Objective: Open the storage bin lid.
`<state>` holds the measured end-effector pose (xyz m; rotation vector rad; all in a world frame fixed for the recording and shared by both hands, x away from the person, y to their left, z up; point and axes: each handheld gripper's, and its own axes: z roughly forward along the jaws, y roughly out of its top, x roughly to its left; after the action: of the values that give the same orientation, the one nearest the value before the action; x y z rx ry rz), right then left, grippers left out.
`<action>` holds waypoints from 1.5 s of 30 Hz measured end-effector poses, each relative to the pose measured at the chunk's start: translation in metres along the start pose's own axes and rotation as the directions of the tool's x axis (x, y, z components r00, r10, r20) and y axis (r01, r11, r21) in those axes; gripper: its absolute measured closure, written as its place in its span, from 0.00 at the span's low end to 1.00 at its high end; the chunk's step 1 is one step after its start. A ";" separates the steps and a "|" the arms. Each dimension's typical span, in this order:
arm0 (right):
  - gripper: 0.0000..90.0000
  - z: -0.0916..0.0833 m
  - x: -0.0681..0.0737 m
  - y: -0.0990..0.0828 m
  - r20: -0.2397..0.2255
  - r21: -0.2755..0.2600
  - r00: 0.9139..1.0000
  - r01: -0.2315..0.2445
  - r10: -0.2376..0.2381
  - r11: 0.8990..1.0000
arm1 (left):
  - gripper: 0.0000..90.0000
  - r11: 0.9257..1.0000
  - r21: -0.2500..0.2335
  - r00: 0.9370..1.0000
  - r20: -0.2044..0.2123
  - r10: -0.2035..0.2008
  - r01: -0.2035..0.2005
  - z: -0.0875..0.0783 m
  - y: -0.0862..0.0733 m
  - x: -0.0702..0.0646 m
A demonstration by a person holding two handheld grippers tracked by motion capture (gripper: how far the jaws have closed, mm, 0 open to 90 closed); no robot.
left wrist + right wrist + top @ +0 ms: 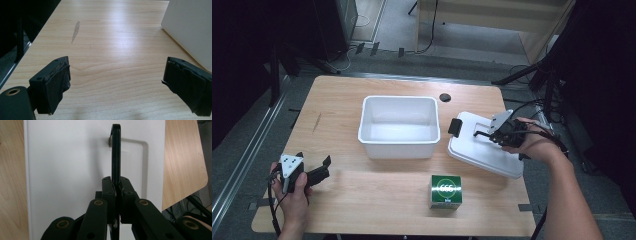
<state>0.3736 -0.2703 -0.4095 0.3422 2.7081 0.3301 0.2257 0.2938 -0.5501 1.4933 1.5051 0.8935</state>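
The high view looks forward and down over the whole pale wooden counter (pixel 362 195) from well above both hand-held grippers, while each gripper view looks along its own jaws from close by, the right one sharing the flat white plastic lid (pixel 62 170) (pixel 482 150) with it.

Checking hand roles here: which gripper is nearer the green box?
Left, narrowly. The left gripper is level with the green box across bare table; the right gripper is farther back, clamped on the white lid's handle.

One white tub (pixel 398 126), one white lid (pixel 484 145) (black-handled), one green box (pixel 445 191), two grippers.
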 end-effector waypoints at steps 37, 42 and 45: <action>0.64 0.037 0.016 -0.013 -0.010 0.012 0.994 -0.104 0.104 0.994 | 0.09 1.000 0.004 1.000 0.015 -0.007 0.007 0.001 0.000 0.000; 0.35 0.023 0.019 -0.008 0.000 0.011 0.992 -0.123 0.123 0.992 | 0.09 1.000 0.006 1.000 0.020 -0.011 0.011 0.001 0.000 0.000; 0.14 0.018 0.022 -0.005 0.012 0.015 0.989 -0.151 0.151 0.988 | 0.09 1.000 0.009 1.000 0.018 -0.012 0.012 0.001 0.000 0.001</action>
<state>0.3604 -0.2654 -0.4343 0.5535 2.6811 0.3482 0.2265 0.2945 -0.5503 1.4933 1.5054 0.8651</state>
